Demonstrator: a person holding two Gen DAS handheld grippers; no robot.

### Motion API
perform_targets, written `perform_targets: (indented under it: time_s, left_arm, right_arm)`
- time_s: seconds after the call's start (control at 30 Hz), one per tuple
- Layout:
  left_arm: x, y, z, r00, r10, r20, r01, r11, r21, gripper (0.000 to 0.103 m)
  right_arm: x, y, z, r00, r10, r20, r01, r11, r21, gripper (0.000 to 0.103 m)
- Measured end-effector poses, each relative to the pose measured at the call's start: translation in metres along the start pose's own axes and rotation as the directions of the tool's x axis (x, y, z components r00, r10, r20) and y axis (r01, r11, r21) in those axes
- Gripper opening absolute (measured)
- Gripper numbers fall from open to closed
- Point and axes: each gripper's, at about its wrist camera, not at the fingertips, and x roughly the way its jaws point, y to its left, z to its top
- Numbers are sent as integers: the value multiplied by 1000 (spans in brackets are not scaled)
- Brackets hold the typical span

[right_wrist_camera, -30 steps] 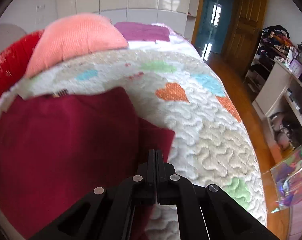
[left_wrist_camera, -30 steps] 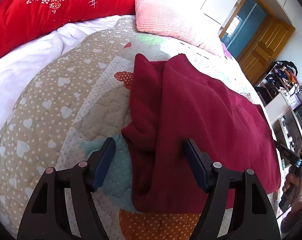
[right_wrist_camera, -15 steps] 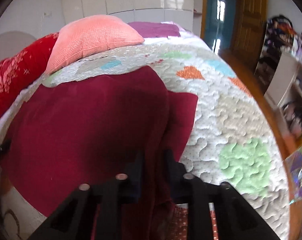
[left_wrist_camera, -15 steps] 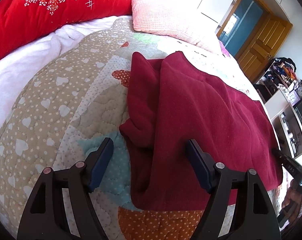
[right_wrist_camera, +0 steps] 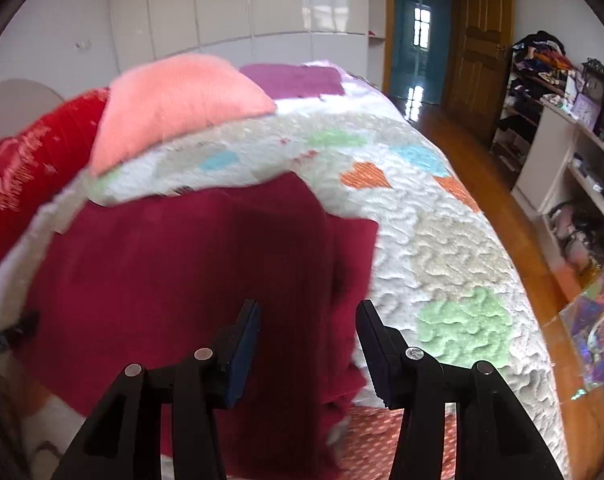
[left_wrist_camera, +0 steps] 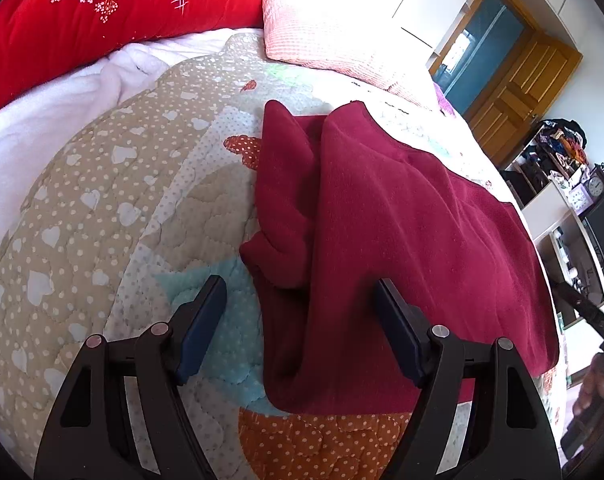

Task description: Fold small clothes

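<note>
We hold the left gripper [left_wrist_camera: 300, 300] spread wide, nothing between its fingers, over the near left edge of the dark red garment [left_wrist_camera: 402, 248] | right gripper [right_wrist_camera: 308, 320] parted and empty above the garment's right side | garment lies partly folded on the heart-patterned quilt [left_wrist_camera: 102, 208], near 2 pillows at the bed's head

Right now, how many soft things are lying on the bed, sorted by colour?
Dark red garment: 1
Red floral cushion: 1
Pink pillow: 1
Purple cloth: 1
Total: 4
</note>
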Motion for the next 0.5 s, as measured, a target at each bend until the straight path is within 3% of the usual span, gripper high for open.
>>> perform_targets:
  time_s: [0.1, 0.23, 0.37, 0.5]
  left_arm:
    - [0, 0, 0, 1000, 2, -1, -2, 1000, 2, 76]
    - [0, -1, 0, 1000, 8, -3, -8, 1000, 6, 76]
    - [0, 0, 1, 1000, 5, -7, -5, 1000, -4, 76]
    - [-15, 22, -1, 999, -36, 33, 41, 985, -168, 76]
  right_arm:
    - [-4, 30, 3, 995, 103, 0, -102, 994, -44, 48]
    - [15, 84, 1, 971, 228, -64, -233, 969, -83, 48]
    - [32, 135, 3, 953, 286, -98, -299, 941, -159, 48]
    - [70, 185, 15, 934, 301, -191, -337, 921, -198, 48]
